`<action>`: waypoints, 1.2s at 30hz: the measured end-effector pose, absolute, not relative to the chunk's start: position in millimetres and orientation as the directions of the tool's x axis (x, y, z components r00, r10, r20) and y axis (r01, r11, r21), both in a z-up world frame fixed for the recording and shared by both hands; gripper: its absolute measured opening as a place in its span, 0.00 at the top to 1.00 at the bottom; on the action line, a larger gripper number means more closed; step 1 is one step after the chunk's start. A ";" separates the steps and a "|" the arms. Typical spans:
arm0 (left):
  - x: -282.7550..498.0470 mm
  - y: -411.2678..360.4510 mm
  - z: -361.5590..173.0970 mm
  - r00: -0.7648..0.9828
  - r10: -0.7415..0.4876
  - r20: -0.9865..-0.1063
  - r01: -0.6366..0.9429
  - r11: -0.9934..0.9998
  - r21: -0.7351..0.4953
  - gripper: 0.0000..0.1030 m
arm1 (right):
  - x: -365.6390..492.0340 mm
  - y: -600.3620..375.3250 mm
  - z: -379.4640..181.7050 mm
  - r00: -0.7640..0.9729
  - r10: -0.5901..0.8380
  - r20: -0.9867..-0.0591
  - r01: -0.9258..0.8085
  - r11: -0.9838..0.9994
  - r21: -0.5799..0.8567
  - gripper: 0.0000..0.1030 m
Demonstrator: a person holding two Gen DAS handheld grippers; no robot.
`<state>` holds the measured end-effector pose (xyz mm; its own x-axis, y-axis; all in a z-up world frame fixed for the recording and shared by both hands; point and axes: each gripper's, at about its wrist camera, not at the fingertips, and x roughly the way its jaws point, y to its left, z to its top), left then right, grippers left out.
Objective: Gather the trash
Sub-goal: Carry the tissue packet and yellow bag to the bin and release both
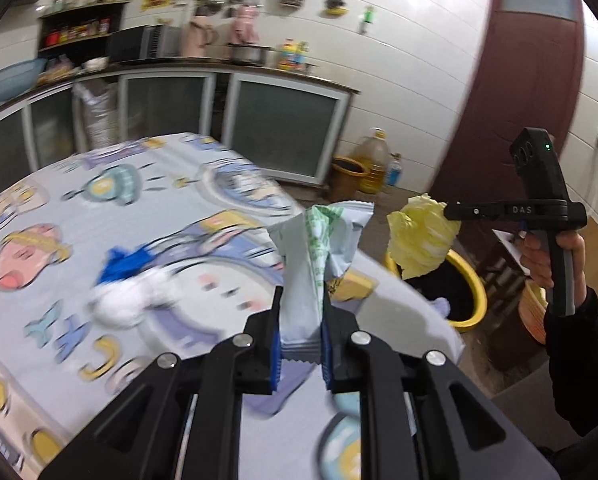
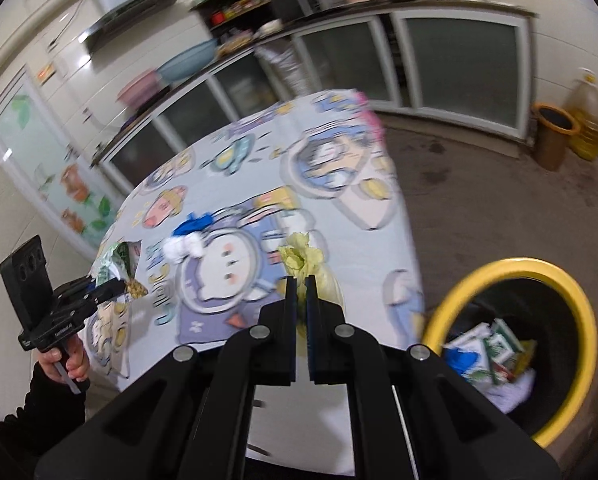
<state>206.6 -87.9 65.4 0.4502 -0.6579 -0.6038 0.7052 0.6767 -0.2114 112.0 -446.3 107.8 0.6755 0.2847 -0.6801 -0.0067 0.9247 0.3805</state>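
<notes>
My left gripper (image 1: 301, 300) is shut on a pale green-and-white snack wrapper (image 1: 323, 240), held upright above the table's right edge. My right gripper (image 2: 301, 282) is shut on a crumpled yellow plastic bag (image 2: 301, 256); in the left wrist view the bag (image 1: 423, 236) hangs over the black bin with a yellow rim (image 1: 475, 280). The bin (image 2: 511, 268) stands on the floor right of the table and holds several wrappers and tissue. A blue scrap (image 1: 121, 266) and a white tissue wad (image 1: 127, 300) lie on the cartoon tablecloth (image 1: 99, 200).
Kitchen cabinets (image 1: 283, 132) and a counter with jars and pots run along the back wall. An orange-brown bucket (image 1: 347, 176) and an oil jug (image 1: 373, 160) stand on the floor by a dark red door (image 1: 527, 80).
</notes>
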 end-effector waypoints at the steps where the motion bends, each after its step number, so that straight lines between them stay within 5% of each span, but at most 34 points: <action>1: 206.5 -101.4 65.7 0.434 -0.670 -0.603 0.722 0.659 -0.212 0.87 | 105.3 -458.8 108.2 0.685 0.263 -0.679 0.018 0.926 0.378 0.96; 14: 191.4 -280.3 55.3 0.231 -0.750 -0.619 0.869 0.446 -0.216 0.87 | 40.3 -574.7 78.0 0.702 0.034 -0.711 0.294 0.896 0.333 0.96; 31: 187.1 -412.0 -5.0 0.081 -0.700 -0.710 0.871 0.396 -0.290 0.86 | 22.2 -629.9 13.2 0.635 0.015 -0.773 0.433 0.821 0.372 0.95; 33: 187.3 -414.8 -7.1 0.079 -0.701 -0.709 0.866 0.400 -0.299 0.76 | 22.7 -631.9 9.2 0.626 0.018 -0.779 0.442 0.815 0.374 0.94; 36: 188.7 -411.5 -7.5 0.111 -0.704 -0.702 0.858 0.425 -0.290 0.31 | 24.5 -637.0 2.4 0.602 0.005 -0.799 0.469 0.807 0.359 0.94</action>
